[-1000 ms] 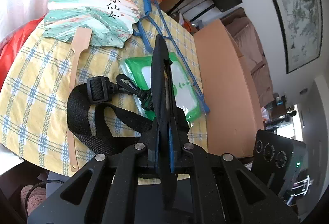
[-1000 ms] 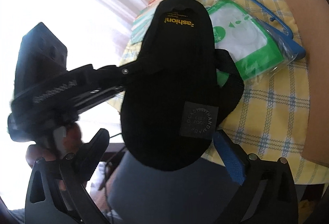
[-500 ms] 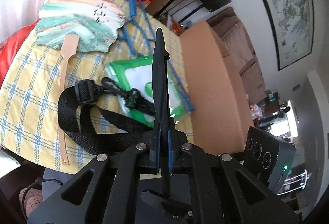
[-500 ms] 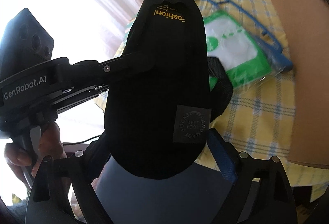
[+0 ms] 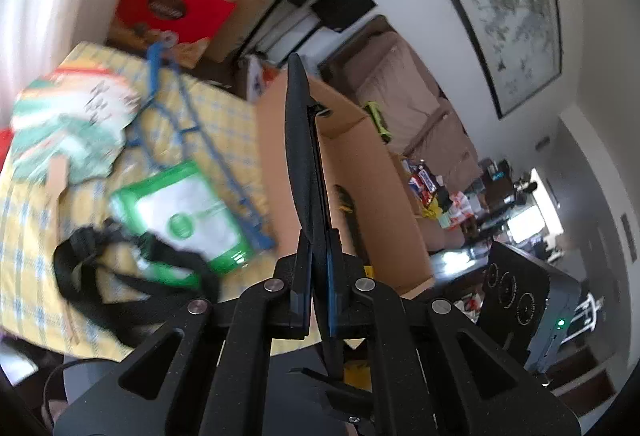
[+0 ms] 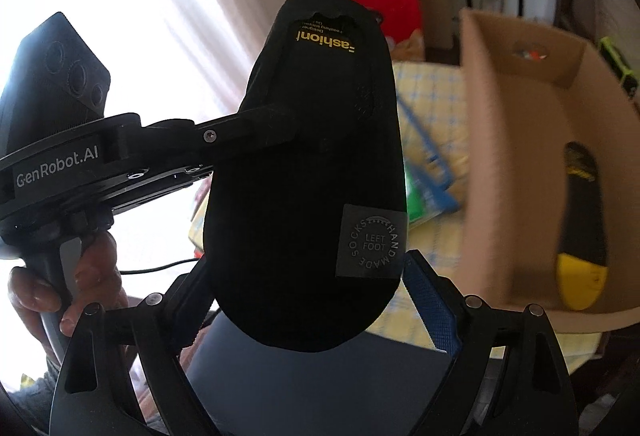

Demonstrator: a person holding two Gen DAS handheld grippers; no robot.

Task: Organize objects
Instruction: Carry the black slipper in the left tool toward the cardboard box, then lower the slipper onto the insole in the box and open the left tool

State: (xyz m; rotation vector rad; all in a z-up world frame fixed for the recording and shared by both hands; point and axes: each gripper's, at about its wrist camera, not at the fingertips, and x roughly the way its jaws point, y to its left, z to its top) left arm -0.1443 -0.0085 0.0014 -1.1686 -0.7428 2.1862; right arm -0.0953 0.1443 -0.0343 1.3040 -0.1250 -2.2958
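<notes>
Both grippers (image 5: 318,228) (image 6: 308,300) higher, insole (image 6: 320,171) aloft

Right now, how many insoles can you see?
2. One black insole is held up in the jaws of the left gripper. One black-and-yellow insole lies inside the cardboard box. More may be hidden in the box.

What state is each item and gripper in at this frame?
left gripper: shut on the black insole, held off the table.
right gripper: jaws wide, black insole's heel between them; contact unclear.
cardboard box: open, yellow-tipped insole lying inside.
wipes pack: flat on the tablecloth.
black strap: loose on the tablecloth.
blue hanger: lying flat.
</notes>
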